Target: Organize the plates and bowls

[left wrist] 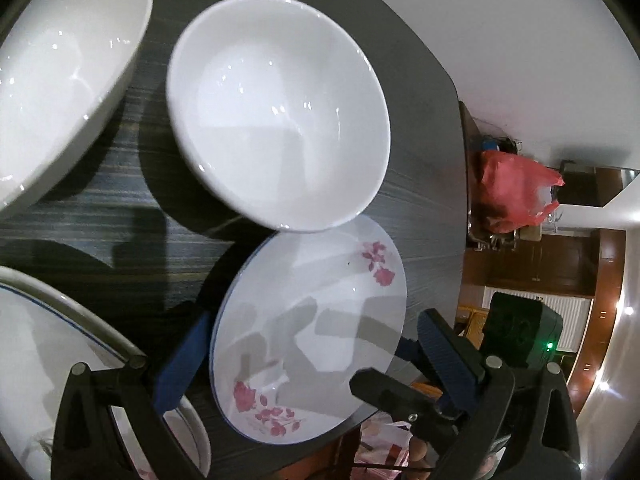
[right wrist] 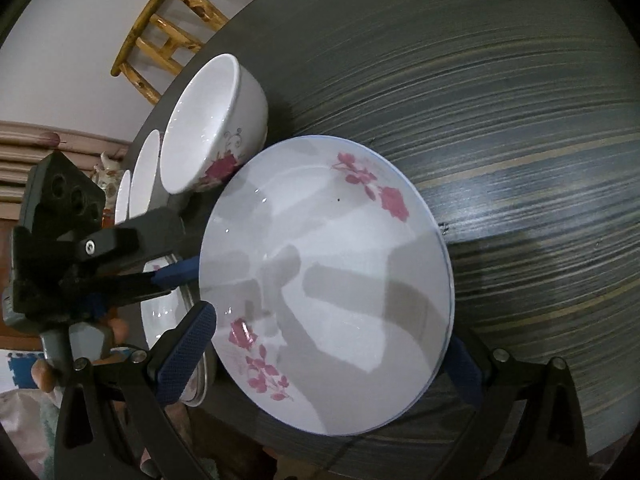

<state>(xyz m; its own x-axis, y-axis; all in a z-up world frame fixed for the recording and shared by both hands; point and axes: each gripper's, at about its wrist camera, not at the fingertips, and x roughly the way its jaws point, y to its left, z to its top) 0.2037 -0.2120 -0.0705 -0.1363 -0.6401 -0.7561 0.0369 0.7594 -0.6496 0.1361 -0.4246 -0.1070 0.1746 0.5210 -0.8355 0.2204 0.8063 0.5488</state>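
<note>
A white plate with pink flowers (left wrist: 320, 320) lies on the dark striped table near its edge; it also fills the right wrist view (right wrist: 340, 300). My left gripper (left wrist: 316, 364) is open, one finger on each side of the plate. My right gripper (right wrist: 332, 364) is open too, its fingers on both sides of the same plate. The right gripper's finger (left wrist: 404, 392) reaches over the plate's rim in the left wrist view. A white bowl (left wrist: 276, 108) stands just beyond the plate.
A second white bowl (left wrist: 64, 76) is at the upper left. A blue-rimmed plate (left wrist: 60, 360) is at the lower left. A flowered bowl (right wrist: 216, 124) and two smaller dishes (right wrist: 140, 188) stand left of the plate. A wooden stool (right wrist: 168, 28) stands behind the table (right wrist: 520, 120).
</note>
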